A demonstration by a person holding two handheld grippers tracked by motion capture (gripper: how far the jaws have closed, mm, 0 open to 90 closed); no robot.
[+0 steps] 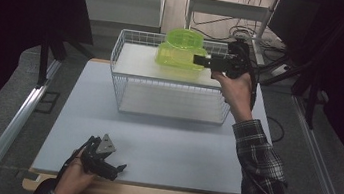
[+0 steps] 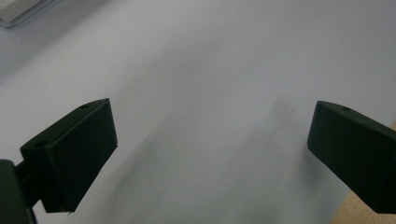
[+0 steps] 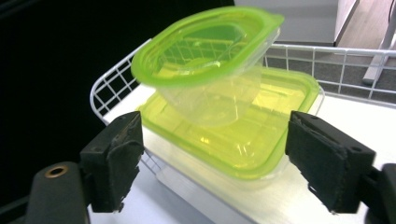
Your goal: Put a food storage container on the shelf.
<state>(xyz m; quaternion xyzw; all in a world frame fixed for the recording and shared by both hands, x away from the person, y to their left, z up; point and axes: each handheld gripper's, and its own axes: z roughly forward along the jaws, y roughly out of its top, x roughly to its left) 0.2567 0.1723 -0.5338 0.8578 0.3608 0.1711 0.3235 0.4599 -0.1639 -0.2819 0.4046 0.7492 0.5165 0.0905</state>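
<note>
Right gripper (image 3: 212,161): jaws spread wide, empty, facing the square green-lidded container (image 3: 243,135) on the wire basket (image 1: 127,78) shelf. Small round container (image 3: 205,60) sits tilted atop it. Left gripper (image 2: 210,149): jaws wide apart, empty, over the table (image 2: 210,60).

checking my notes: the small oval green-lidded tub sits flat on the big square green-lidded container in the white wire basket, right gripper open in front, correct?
Not quite. The small oval green-lidded tub is tilted, propped on the big square green-lidded container, not flat. The right gripper view shows it. The rest holds: both are in the white wire basket, and the right gripper is open in front.
</note>
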